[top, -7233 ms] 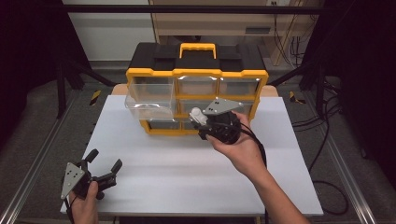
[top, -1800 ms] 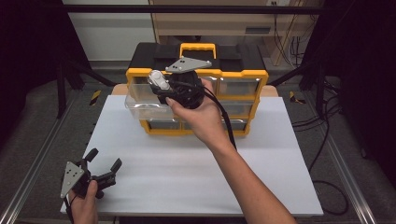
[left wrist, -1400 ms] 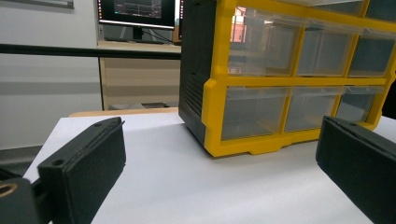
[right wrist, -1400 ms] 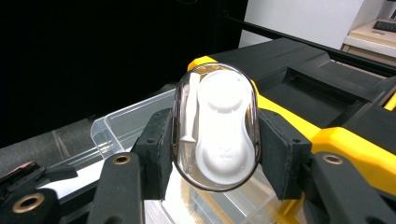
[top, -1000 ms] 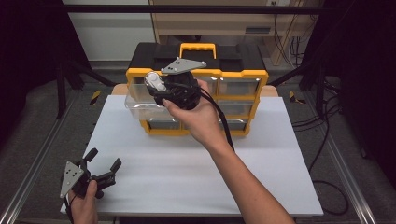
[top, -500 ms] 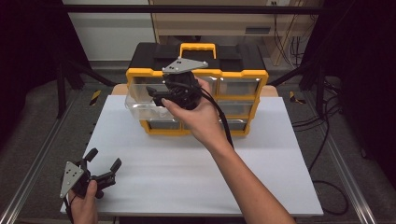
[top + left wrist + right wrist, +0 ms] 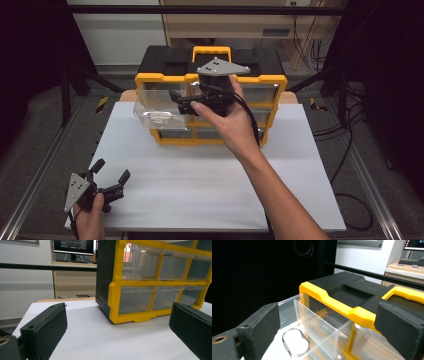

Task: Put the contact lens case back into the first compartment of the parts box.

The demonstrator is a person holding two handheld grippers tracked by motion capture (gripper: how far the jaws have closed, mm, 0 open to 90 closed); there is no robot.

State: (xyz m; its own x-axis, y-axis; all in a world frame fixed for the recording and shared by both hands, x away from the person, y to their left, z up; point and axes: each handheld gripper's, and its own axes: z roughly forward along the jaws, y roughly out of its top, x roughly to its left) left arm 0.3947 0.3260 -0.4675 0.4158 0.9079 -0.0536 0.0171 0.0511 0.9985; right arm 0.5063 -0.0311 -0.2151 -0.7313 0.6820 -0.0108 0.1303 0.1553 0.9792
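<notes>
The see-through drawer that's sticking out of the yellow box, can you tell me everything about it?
The clear plastic drawer is the top left one of the yellow and black organizer. It is pulled well out toward the person, level, still held in its slot, hanging above the white table. Its front has a moulded pull lip. Inside, the right gripper view shows a dark oval ring lying on its floor. The right gripper hovers just above it, fingers open, touching nothing.
</notes>
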